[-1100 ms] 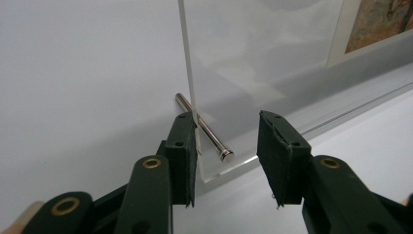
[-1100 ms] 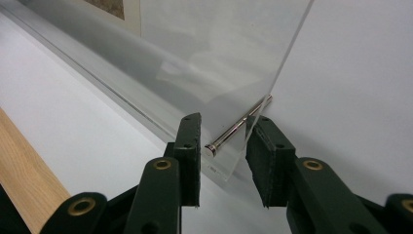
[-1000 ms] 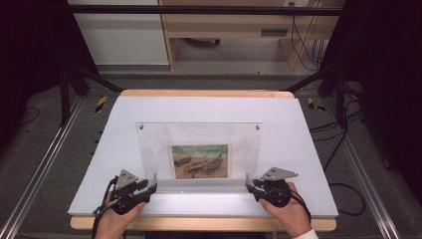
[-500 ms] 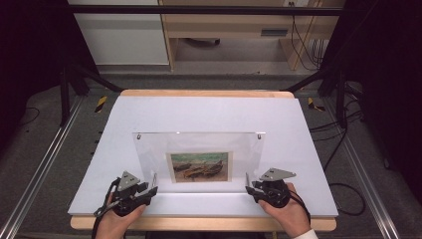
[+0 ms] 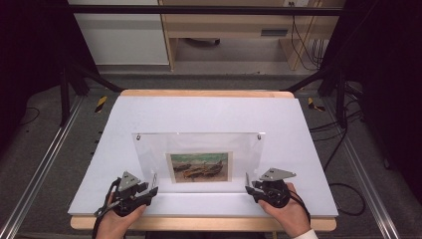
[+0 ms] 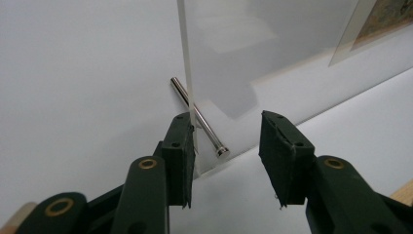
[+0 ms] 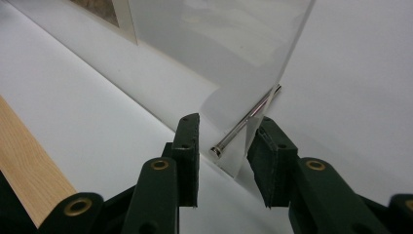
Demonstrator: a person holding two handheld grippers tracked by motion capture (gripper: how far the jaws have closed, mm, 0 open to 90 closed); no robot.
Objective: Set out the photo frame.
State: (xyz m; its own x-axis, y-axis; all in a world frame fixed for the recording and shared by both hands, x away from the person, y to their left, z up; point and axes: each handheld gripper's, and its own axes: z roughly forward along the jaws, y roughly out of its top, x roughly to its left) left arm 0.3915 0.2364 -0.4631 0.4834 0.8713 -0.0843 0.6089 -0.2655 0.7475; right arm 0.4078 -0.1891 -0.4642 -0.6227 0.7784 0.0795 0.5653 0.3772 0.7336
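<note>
Slippage is my worry here. The left gripper (image 5: 153, 183) and right gripper (image 5: 248, 182) sit by the board's (image 5: 209, 112) near edge, one at each bottom corner of the clear frame (image 5: 199, 144), and neither has a real bite on it as far as I can see. The frame looks propped up on its near edge, top leaning toward the far edge, resting on thin metal pins. If the jaws close on a pin instead of the panel, or only one side catches, I'd guess the whole thing twists, skids on the smooth board or flops flat. Acrylic is slick, so a shallow corner grip could pop off too.

Left gripper view: jaws about half open. The panel's side edge runs right along the inner face of the left-hand jaw, maybe just touching, and the other jaw is well clear. The left pin (image 6: 199, 119) crosses the gap.

Right gripper view: same story mirrored. Jaws are partly open, the right pin (image 7: 246, 119) pokes between them, and the panel corner is close to the right-hand jaw, can't tell if it touches.

Farther in, the boat picture (image 5: 200, 167) sits low in the middle of the frame, about halfway across the board.
</note>
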